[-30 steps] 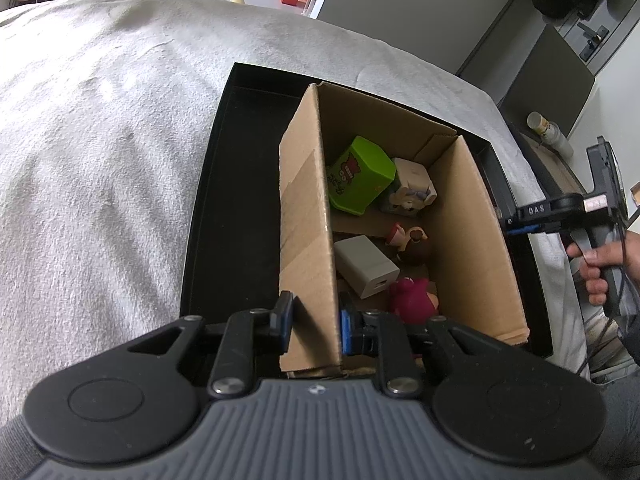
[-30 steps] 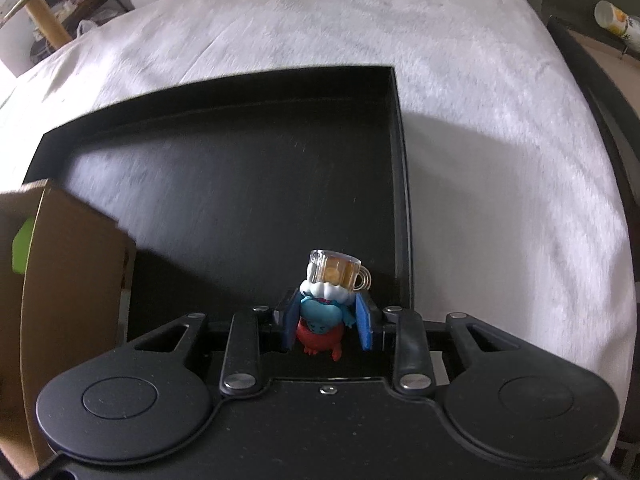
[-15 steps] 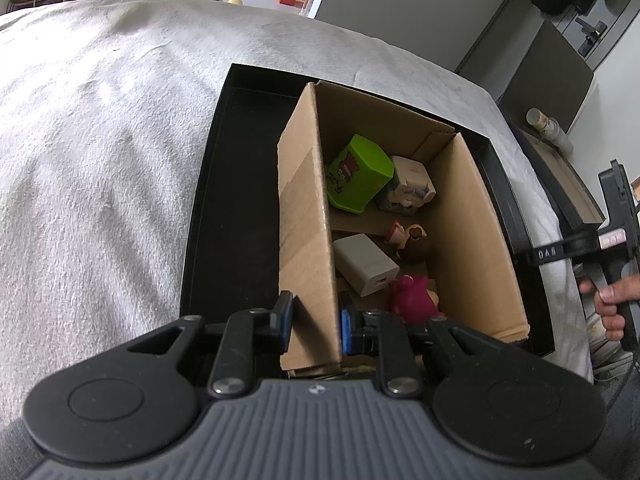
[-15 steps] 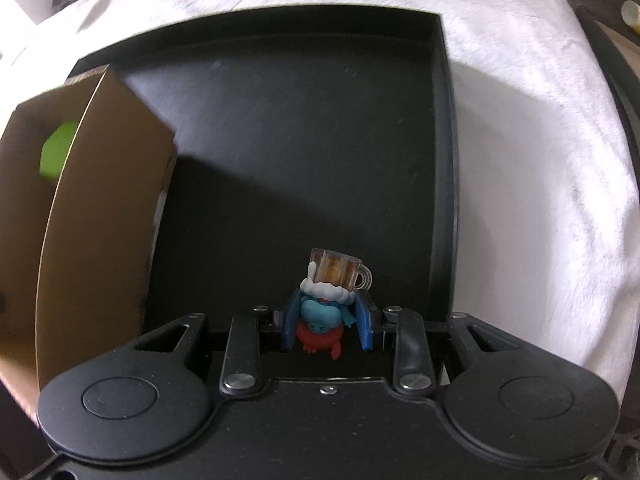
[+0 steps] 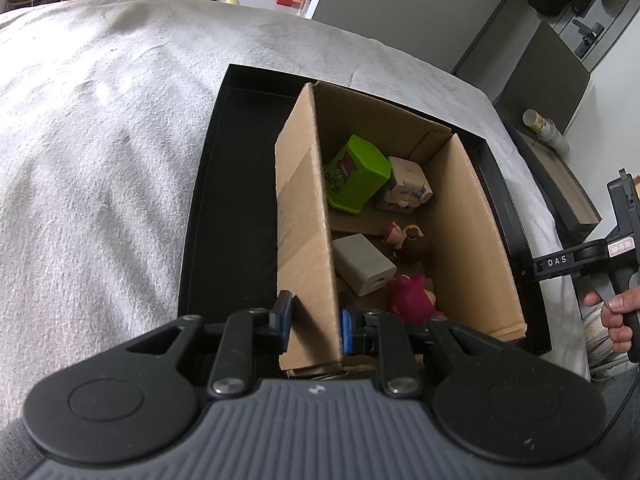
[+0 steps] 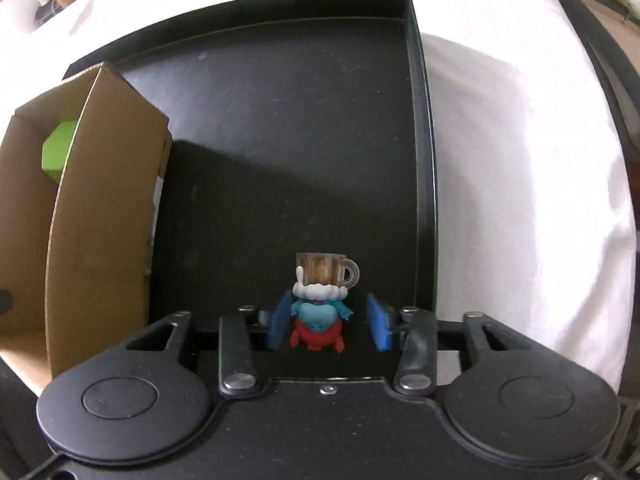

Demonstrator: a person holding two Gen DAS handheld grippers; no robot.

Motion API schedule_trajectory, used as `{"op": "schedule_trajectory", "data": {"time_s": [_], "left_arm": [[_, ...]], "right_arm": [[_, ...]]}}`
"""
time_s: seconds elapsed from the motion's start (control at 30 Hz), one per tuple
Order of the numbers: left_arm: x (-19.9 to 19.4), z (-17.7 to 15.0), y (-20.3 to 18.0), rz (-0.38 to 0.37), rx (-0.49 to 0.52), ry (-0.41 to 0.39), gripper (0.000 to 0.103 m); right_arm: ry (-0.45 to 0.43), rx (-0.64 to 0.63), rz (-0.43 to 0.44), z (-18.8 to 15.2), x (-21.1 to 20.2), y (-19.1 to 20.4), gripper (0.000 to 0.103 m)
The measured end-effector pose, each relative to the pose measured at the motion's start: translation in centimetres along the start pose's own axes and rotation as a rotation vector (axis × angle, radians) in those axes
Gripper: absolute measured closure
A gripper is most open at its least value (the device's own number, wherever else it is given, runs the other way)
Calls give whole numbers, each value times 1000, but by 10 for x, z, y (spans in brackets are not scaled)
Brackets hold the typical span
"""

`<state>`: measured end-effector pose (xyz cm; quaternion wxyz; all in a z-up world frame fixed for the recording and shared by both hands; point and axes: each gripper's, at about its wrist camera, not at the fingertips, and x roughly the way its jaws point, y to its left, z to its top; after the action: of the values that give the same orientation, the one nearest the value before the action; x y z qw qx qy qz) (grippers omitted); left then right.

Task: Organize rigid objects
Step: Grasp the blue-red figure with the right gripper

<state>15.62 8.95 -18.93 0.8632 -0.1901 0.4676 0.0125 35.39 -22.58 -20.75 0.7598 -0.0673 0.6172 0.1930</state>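
My left gripper (image 5: 314, 320) is shut on the left wall of the open cardboard box (image 5: 304, 208), which stands in the black tray (image 5: 232, 184). Inside the box lie a green box (image 5: 354, 174), a white cube (image 5: 406, 186), a white charger (image 5: 366, 264), a brown-headed figurine (image 5: 408, 236) and a pink bear figure (image 5: 412, 298). In the right wrist view a small blue-and-red figurine with a beer mug on its head (image 6: 320, 304) stands on the tray floor (image 6: 300, 120). My right gripper (image 6: 328, 322) is opening around it, with the right pad clear of it.
The tray lies on a grey-white blanket (image 5: 100, 160). The box's right wall (image 6: 92, 200) rises left of the figurine. A hand (image 5: 616, 316) holds the right gripper's handle beyond the tray's right rim. A bottle (image 5: 546, 128) lies on a low shelf at far right.
The right jaws have spread apart off the figurine, which now stands free between them. The right view has shifted so the box shows more. The left gripper has not moved.
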Motion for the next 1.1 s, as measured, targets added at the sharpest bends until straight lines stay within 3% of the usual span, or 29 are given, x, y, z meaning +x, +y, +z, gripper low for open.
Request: {"op": "schedule_trajectory", "data": {"time_s": [0.13,0.6,0.7,0.77,1.1], "left_arm": [[0,0,1,-4,-2,0,80],[-1,0,1,-14,-2,-2,80],[-1,0,1,-17,-5,-2,80],[-1,0,1,-17,-5,-3,80],[0,0,1,-18,-6,-3,80]], "right_arm": [[6,5,-12,0,3,2,45],[0,51,-86,-5,27,12,45],[-17,28,-112,-6,28,17,51],[-22,24,-114,-6,27,19,64],[-42,-20,-103,-9,16,26,64]]}}
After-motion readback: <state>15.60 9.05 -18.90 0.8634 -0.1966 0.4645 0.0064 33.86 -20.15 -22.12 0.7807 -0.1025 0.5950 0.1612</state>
